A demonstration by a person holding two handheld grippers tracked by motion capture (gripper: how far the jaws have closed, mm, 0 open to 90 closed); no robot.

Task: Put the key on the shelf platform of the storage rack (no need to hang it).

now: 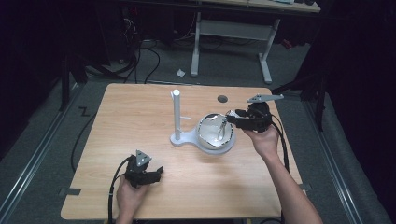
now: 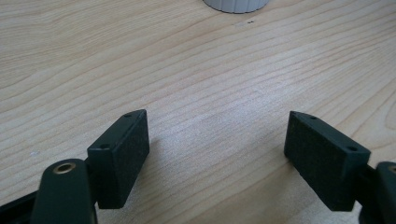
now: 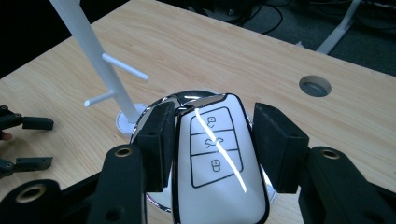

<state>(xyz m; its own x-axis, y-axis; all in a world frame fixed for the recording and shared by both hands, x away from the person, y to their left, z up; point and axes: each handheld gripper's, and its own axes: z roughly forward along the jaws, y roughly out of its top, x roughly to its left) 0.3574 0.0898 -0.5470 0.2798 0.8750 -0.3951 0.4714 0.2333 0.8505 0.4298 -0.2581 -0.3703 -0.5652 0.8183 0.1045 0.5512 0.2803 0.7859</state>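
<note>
Table: a light wooden table [image 1: 140,116] carried everything, with a round cable hole [image 1: 222,98] near its far edge.
Stand: a white stand [image 1: 177,116] rose upright from a flat white base near the table's middle; two thin pegs stuck out of its post (plain in the right gripper view [image 3: 95,51]).
Bowl: a shiny, mirror-like bowl [image 1: 214,130] sat on the wide end of the stand's base, just right of the post.
Key fob: a white car key fob [image 3: 217,158] with a chrome rim and three button icons lay between the right gripper's jaws, over the bowl's shiny rim [image 3: 159,105].
Right gripper: the right gripper [image 1: 229,118] reached in at the bowl's right edge; its jaws flanked the fob, the left pad against its edge, the right pad with a slim gap showing (whether it truly clamped, I could not tell).
Left gripper: the left gripper [image 1: 158,172] sat low at the near left of the table, well apart from the stand, jaws spread wide over bare wood [image 2: 217,135], holding nothing.
</note>
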